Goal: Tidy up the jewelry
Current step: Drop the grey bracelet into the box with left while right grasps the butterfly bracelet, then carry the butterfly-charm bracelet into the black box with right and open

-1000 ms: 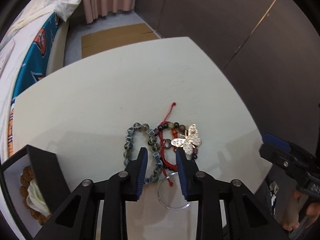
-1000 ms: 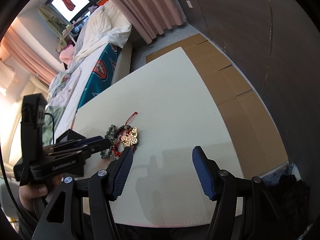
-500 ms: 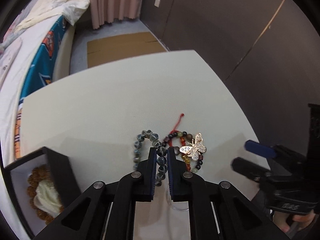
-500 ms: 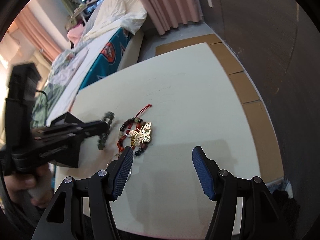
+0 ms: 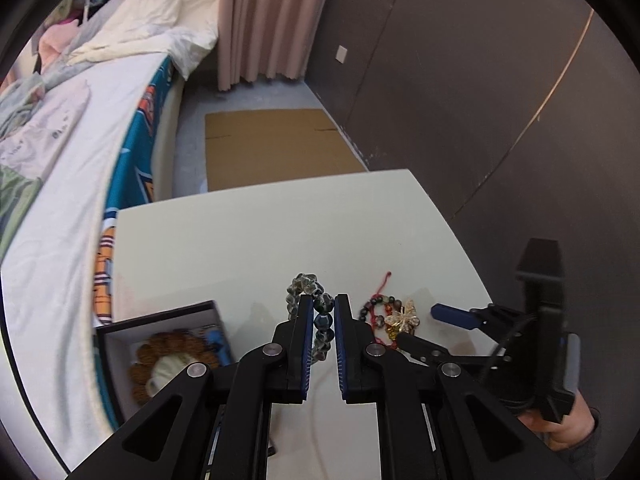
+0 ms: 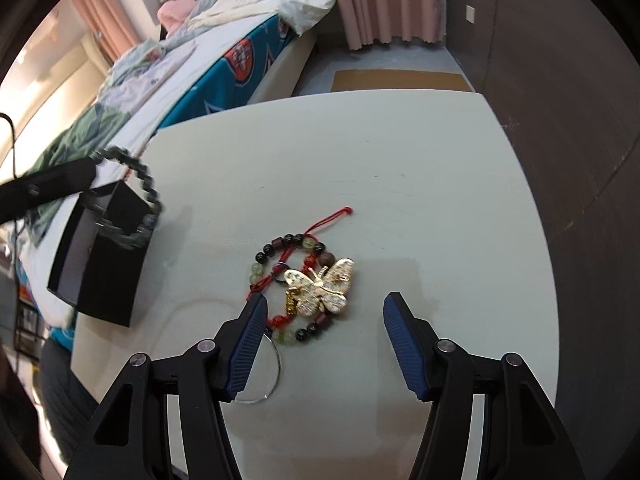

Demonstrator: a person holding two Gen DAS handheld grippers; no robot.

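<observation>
- The left tool [image 5: 323,322] has its two blue-padded fingers [image 5: 307,344] pressed in on the grey bead bracelet [image 5: 316,308], pinching a run of its dark beads between them; the rest of the loop sticks out past the fingertips.
- From the right wrist view that bracelet [image 6: 132,204] hangs as an open ring from the tip of the left tool, lifted clear of the counter [image 6: 400,184] and in front of the far corner of the black box [image 6: 100,252].
- In the left wrist view the black box [image 5: 160,316] sits on the near-left part of the counter [image 5: 248,240], just left of the left tool. It is open at the top, with a white lining, and holds a ring of brown beads [image 5: 160,346] around a pale lump, plus a small blue item [image 5: 218,342] at its right edge.
- The right tool [image 6: 324,332] has its fingers spread wide with nothing between the pads, and it is held low over the near part of the counter, pointing towards the far side.
- A multicoloured bead bracelet [image 6: 288,280] with a red cord lies flat on the counter just beyond the right tool, its near beads close to the left fingertip.
- A gold butterfly brooch [image 6: 322,288] rests on top of that bracelet, roughly between the spread fingers and a little past them.
- A thin wire ring [image 6: 266,372] lies on the counter near the right tool's left finger, partly hidden by it.
- A bed [image 6: 168,68] lies beyond the counter's left edge.
</observation>
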